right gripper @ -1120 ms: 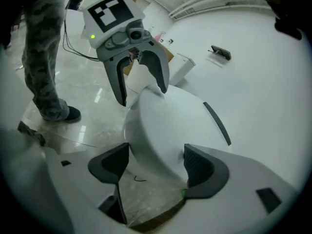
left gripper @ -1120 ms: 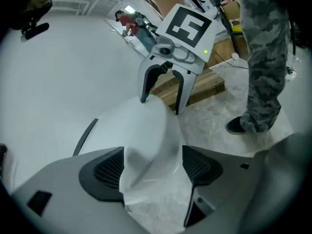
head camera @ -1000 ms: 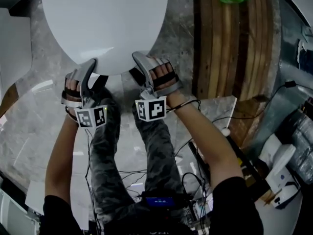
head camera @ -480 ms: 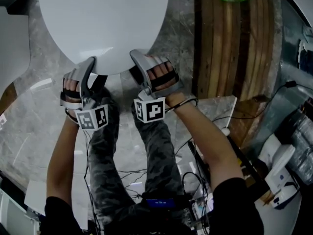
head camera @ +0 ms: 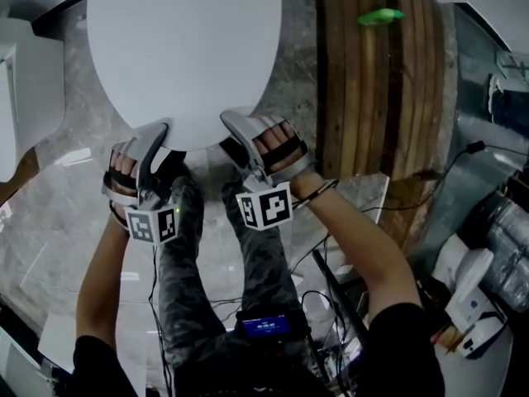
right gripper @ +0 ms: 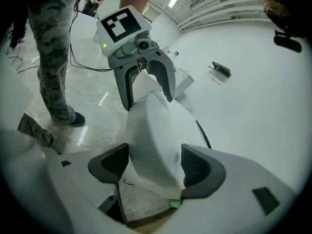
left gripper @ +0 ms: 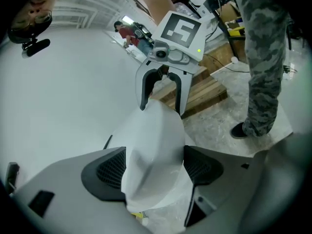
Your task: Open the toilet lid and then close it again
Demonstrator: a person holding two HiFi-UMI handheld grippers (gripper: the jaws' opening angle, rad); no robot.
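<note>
White and glossy, the toilet lid [head camera: 182, 48] is filling the top of the head view as a broad oval, with its rounded front edge pointing towards the person. The left hand-held gripper [head camera: 157, 132] is meeting that front edge on the left, and the right hand-held gripper [head camera: 234, 124] is meeting it just beside, on the right. The two are sitting close together but apart.

In the left gripper view, the left hand-held gripper [left gripper: 153, 167] is closing its two dark ribbed pads on the lid's front lip [left gripper: 73, 106], one pad pressing on each side. The right hand-held gripper [left gripper: 161, 104] is showing just beyond, its jaws straddling the same lip. The right gripper view is mirroring this. There the right hand-held gripper [right gripper: 153, 165] is clamping the white lip [right gripper: 253, 111] between its pads, and the left hand-held gripper [right gripper: 146, 94] is gripping further along. The lid appears to be lying low, though whether it is resting fully shut or lifting slightly is hard to tell from these angles.

A marker cube [head camera: 153, 223] is riding behind the left jaws and another [head camera: 264, 208] behind the right. Grey marble floor [head camera: 74, 213] is carrying the toilet. Wooden planks [head camera: 372, 81] are lying to the lid's right, with a green object [head camera: 380, 15] on them near the far edge. The person's camouflage trousers [head camera: 264, 263] are standing below the grippers, and cables [head camera: 347, 292] are trailing over the floor at the near edge.
</note>
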